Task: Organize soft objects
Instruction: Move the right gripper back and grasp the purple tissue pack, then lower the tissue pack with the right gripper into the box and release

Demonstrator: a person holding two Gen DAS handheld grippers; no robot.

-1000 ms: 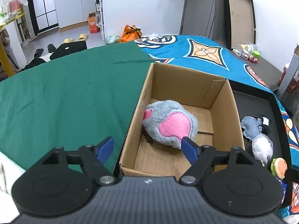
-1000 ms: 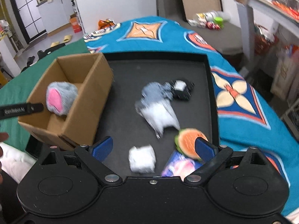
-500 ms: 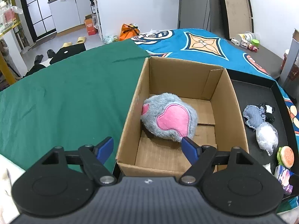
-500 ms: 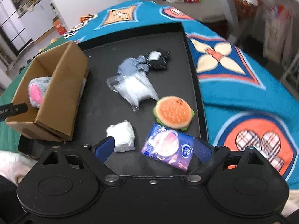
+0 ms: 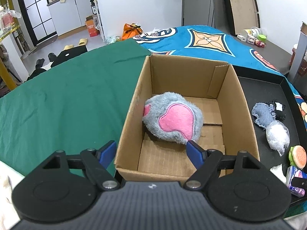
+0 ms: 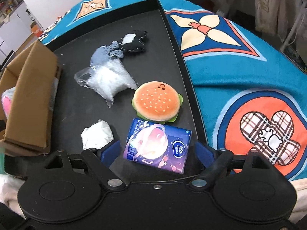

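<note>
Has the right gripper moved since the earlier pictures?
Yes. The right gripper has come down toward the black tray, closing somewhat, and now straddles the tissue pack, not yet touching.

Cardboard box [image 5: 191,88]: plain brown. Plush toy [image 5: 172,118] inside box: grey fur, pink patches. Cloth [image 5: 67,95] left of box: solid dark green. Blanket [image 6: 239,76] right of box: teal, with cream flower and orange plaid-flower motifs. Tray [image 6: 153,38] right of box: black. Burger toy [image 6: 156,101]: orange bun, pale dots, green rim. Tissue pack [image 6: 157,145]: purple-blue, pink swirl. Pouch [image 6: 134,42]: black, white patch. Gripper fingers [image 6: 110,152]: blue pads.
</note>
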